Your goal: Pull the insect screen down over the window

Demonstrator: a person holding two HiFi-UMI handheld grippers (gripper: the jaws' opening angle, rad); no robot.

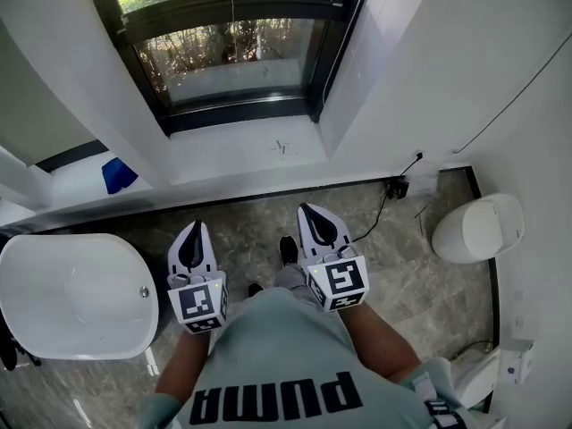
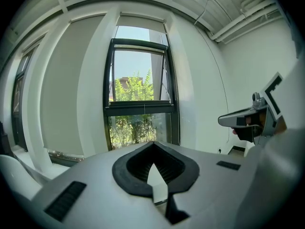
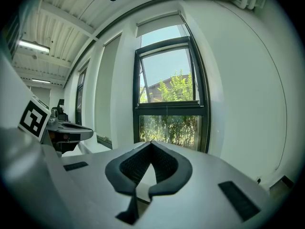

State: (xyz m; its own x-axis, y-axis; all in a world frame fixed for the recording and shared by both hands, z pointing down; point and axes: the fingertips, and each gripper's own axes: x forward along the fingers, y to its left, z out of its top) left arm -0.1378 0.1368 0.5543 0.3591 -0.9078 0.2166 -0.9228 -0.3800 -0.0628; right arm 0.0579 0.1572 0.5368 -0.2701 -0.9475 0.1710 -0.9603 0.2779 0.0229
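Note:
The window [image 1: 234, 56] has a black frame and stands above a white sill [image 1: 246, 146]; trees show through its glass. A thin cord [image 2: 144, 112] hangs down the middle of the pane, also seen as a cord [image 3: 167, 111] in the right gripper view. A pale housing [image 2: 141, 22] runs across the top of the opening, and no screen covers the glass. My left gripper [image 1: 197, 226] and right gripper [image 1: 303, 208] are held side by side in front of my body, well short of the window. Both point at it, shut and with nothing in them.
A white bathtub [image 1: 71, 293] fills the lower left and a toilet [image 1: 478, 228] stands at the right. A blue object [image 1: 117, 174] lies on the left ledge. A black socket with a cable [image 1: 398, 186] sits on the floor by the wall.

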